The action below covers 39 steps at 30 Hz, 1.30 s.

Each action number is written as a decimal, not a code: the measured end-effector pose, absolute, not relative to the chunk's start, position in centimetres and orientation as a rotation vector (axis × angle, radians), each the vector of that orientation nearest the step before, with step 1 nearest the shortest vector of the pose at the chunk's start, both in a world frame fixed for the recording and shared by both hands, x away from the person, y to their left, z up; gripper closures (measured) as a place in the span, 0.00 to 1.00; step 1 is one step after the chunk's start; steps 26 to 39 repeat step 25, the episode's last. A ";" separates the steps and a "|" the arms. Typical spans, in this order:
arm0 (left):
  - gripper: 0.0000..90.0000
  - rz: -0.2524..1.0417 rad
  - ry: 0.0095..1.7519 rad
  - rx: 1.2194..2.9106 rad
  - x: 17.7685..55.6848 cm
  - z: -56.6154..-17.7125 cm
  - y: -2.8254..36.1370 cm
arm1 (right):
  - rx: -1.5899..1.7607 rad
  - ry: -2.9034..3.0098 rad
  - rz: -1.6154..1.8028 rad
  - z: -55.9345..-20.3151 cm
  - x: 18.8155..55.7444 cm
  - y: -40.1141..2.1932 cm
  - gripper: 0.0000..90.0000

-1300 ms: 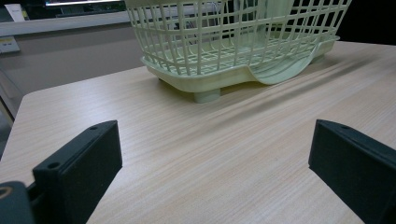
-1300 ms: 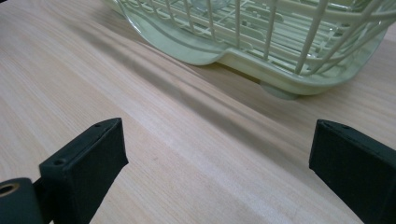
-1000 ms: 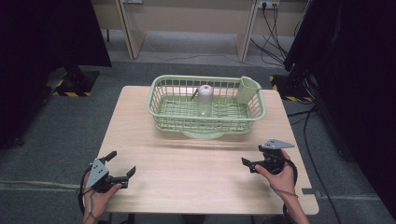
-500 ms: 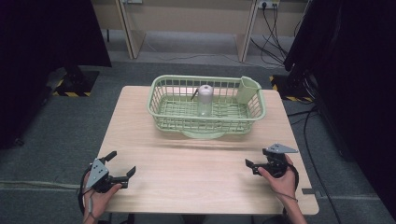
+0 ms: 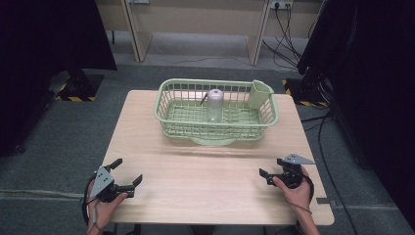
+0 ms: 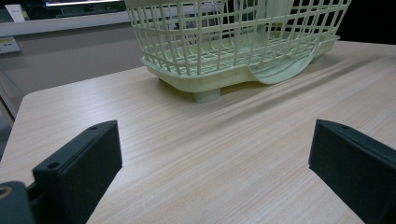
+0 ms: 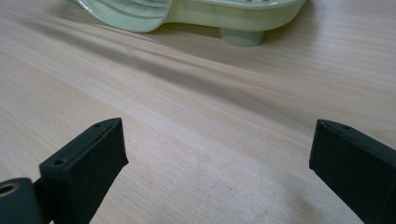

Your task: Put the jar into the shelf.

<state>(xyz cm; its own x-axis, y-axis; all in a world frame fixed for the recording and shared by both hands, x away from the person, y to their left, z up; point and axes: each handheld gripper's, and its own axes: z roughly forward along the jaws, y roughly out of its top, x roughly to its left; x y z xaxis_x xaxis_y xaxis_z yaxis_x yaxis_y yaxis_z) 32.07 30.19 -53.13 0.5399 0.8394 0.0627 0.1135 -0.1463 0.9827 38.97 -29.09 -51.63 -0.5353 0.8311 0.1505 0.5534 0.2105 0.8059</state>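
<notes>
- Resting low over the surface (image 5: 205, 166), left tongs (image 5: 128, 175) and right tongs (image 5: 270, 172) both gape, empty.
- Basket (image 5: 171, 117) with bottle (image 5: 215, 104) sits well ahead, between them.
- Approach level, clearing its rim.

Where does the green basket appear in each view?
High view: basket at the table's far middle, a bottle standing inside.
Left gripper view: basket at top centre, beyond the open jaws.
Right gripper view: just its base at the top edge.
Shared landmark: the rounded lip under the basket's near side.
</notes>
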 end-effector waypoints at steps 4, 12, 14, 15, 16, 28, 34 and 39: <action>0.02 0.775 0.828 1.611 32.1 -53.1 30.2 | 1.304 2.171 1.249 -52.2 38.9 -29.1 0.05; 0.02 0.776 0.829 1.611 32.1 -53.1 30.2 | 1.304 2.157 1.261 -52.2 38.8 -29.1 0.05; 0.02 0.775 0.830 1.611 32.1 -53.1 30.2 | 1.305 2.153 1.262 -52.2 38.8 -29.1 0.05; 0.02 0.774 0.830 1.611 32.1 -53.1 30.2 | 1.309 2.152 1.261 -52.2 38.8 -29.2 0.05; 0.02 0.774 0.830 1.612 32.1 -53.1 30.2 | 1.312 2.151 1.261 -52.2 38.8 -29.2 0.05; 0.02 0.770 0.838 1.607 32.1 -53.1 30.2 | 1.293 2.146 1.304 -52.0 38.7 -29.4 0.04; 0.02 0.770 0.838 1.607 32.1 -53.1 30.2 | 1.293 2.146 1.304 -52.0 38.7 -29.4 0.04; 0.02 0.770 0.838 1.607 32.1 -53.1 30.2 | 1.293 2.146 1.304 -52.0 38.7 -29.4 0.04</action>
